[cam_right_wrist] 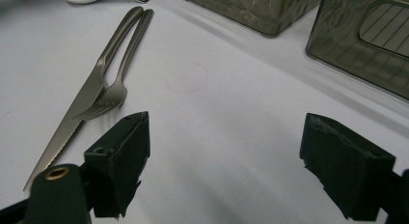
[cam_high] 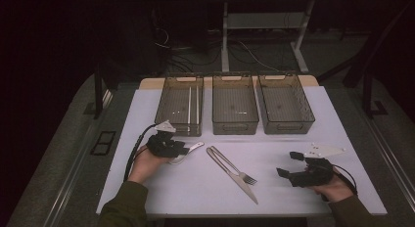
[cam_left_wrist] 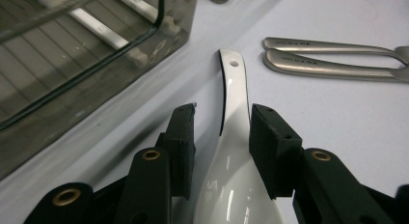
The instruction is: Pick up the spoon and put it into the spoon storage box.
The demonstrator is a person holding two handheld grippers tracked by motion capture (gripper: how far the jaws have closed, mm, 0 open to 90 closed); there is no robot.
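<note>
A white ceramic spoon lies on the white table top in front of the left bin. My left gripper straddles its handle; a gap shows beside the left pad, so the jaws stand open around it. From above, the left gripper points right over the spoon. A metal fork and knife lie together mid-table, handles touching. My right gripper rests at the right, wide open with nothing between its jaws. In its own view the right gripper faces bare table.
Three smoky translucent bins stand in a row at the back. The left bin holds two white chopsticks. The middle bin and right bin look bare. The fork and knife lie left of my right gripper.
</note>
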